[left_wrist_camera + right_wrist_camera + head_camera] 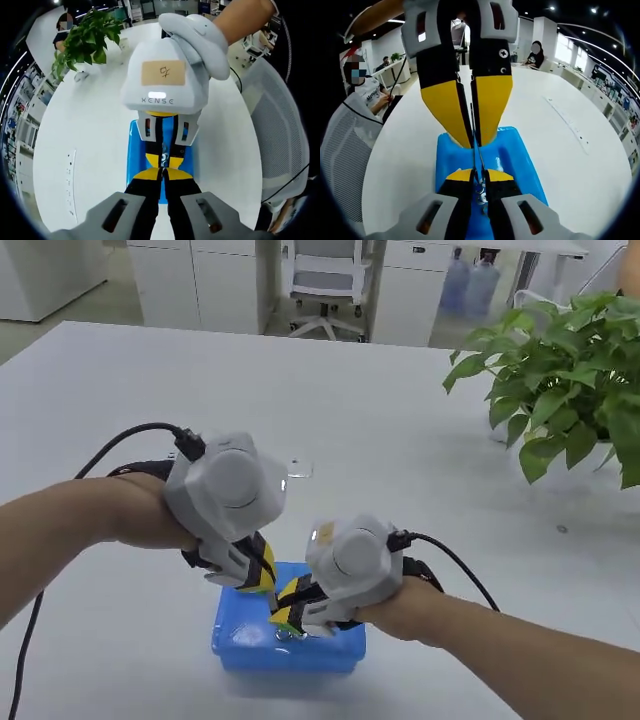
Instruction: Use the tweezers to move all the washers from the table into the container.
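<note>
A blue container (250, 642) (134, 160) (520, 160) sits on the white table near me. Both grippers meet tip to tip just above it. My left gripper (262, 585) (162, 172) comes in from the left and my right gripper (285, 616) (480, 175) from the right. Thin metal tweezers (475, 131) run from between the left gripper's yellow pads (492, 105) down into the right gripper's jaws. Both pairs of jaws are shut on the tweezers. A small metal glint (289, 633) shows at the tips over the container; whether it is a washer I cannot tell.
A leafy potted plant (560, 390) stands at the table's right. A clear ruler-like strip (298, 468) (567, 122) lies on the table beyond the grippers. An office chair (325, 280) and cabinets are behind the far edge. Cables trail from both grippers.
</note>
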Available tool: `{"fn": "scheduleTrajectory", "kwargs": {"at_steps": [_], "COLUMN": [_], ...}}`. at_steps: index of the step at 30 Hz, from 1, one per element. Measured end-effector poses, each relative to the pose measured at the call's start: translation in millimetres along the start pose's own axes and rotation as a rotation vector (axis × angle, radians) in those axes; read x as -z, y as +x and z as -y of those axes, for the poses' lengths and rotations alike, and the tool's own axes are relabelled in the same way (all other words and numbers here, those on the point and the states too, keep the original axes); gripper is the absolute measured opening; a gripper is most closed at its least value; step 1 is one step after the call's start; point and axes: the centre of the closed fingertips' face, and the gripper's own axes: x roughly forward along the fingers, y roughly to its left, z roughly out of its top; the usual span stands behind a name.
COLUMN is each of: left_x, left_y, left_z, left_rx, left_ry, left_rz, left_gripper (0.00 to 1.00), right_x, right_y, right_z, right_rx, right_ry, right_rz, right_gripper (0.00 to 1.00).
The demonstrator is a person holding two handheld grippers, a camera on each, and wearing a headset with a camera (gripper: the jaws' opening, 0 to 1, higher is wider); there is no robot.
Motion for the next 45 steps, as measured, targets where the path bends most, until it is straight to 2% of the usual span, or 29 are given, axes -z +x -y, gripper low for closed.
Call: {"fn": "scheduleTrajectory", "kwargs": {"at_steps": [9,22,35,45], "left_x": [4.6,3.9,-7.3,-22.2], "left_y": [6.5,5.2,-8.7,-26.7], "left_z": [1.8,2.2,4.6,13.7], "left_rx": [0.011,0.011,0.010,0.031], "left_ry": [-0.003,0.002,0.013,0.041], "left_rz": [-0.004,-0.004,0.001,0.006], "left_gripper": [0.06,0.06,0.06,0.06], "right_x": [6.9,6.2,-4.3,-18.0], "right_y": [5.3,3.1,-10.8,-28.5], "right_z": [-2.3,-2.0,-4.5,-15.1], "right_rx": [-0.013,-0.011,0.006,0.023], "right_ry": [0.006,0.006,-0.002,0.014], "right_rz": [-0.012,-0.011,0.016,0.057], "right_gripper": [0.11,0.12,0.11,0.08]}}
